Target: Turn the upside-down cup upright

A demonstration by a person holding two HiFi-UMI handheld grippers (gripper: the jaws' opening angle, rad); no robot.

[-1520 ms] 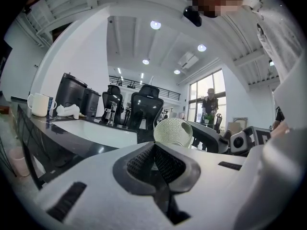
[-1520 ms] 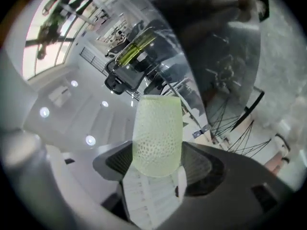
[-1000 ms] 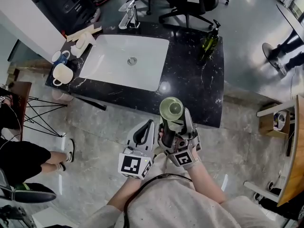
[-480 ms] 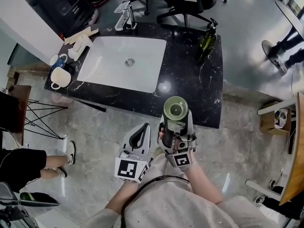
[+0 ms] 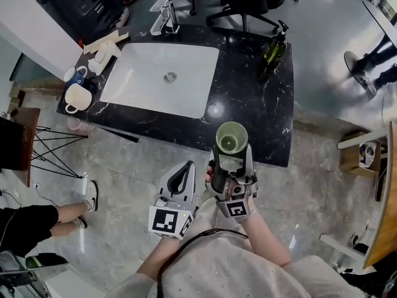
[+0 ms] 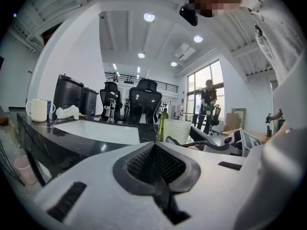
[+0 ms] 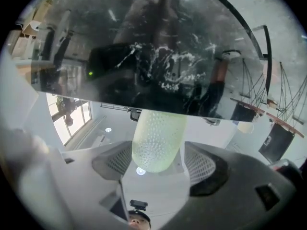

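Cup [image 5: 231, 138], pale green with a dotted outer wall, sits between the jaws of the right claw [image 5: 231, 156], which are closed on its sides. In the head view its mouth faces up and its inside is the same plain green down to the bottom. In the right gripper view the cup's rounded closed end lies nearest the camera, between the two mesh pads, and its body runs away towards the dark marble. It is held clear of the bench [image 5: 248, 98], and from above it overlaps the near edge of the bench, just ahead of the claw.

The left claw [image 6: 154, 163] is just beside the right claw, on its left. Its jaws are pressed together with nothing between them.

Beyond both claws, a white sink [image 5: 186, 101] is set into the black bench, with its drain showing in the bare basin. Farther out, beyond the right claw, a green bottle [image 5: 272, 51] stands upright near the far edge of the bench. Far off to the left of the left claw, a cream mug [image 5: 79, 96] and a blue-and-white mug [image 5: 75, 75] stand close together on the bench corner. What is inside them cannot be made out.
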